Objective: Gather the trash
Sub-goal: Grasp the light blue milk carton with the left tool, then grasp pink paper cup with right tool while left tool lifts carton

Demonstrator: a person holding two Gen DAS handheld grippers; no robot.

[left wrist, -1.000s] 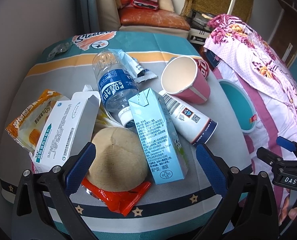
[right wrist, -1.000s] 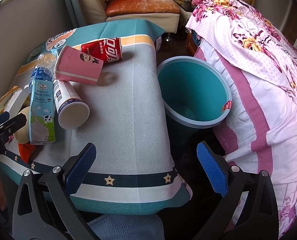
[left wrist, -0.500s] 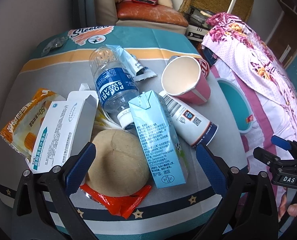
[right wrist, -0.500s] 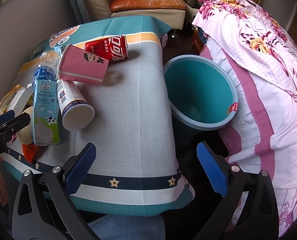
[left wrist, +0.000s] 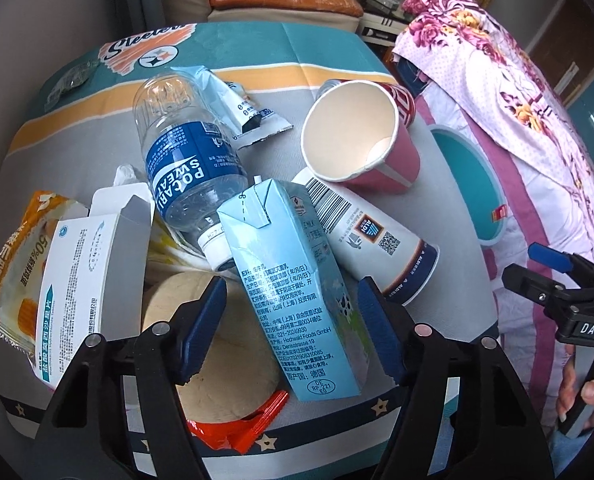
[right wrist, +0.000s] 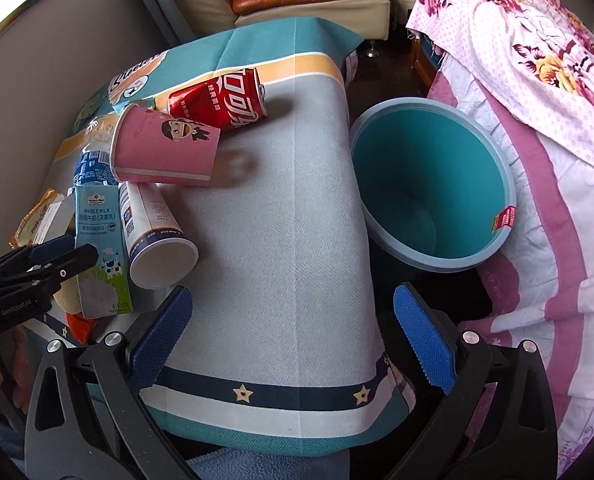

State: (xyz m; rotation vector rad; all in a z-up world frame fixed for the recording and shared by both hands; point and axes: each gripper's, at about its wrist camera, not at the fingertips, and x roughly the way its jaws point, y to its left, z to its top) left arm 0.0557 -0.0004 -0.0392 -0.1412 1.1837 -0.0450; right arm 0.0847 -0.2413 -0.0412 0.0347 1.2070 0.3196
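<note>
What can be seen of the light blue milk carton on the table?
The milk carton is a light blue paperboard brick with printed text, a cow picture and a folded gable top. It lies on its side atop the trash pile, leaning on a round tan object, beside a white paper cup. The left claw straddles it, its jaws having just been closing, not yet pressing.

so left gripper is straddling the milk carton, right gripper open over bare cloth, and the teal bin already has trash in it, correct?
Not quite: the teal bin is empty, as the right wrist view shows. The rest holds: the left gripper, whose jaws have just been closing, straddles the milk carton; the right gripper is open over bare cloth.
</note>
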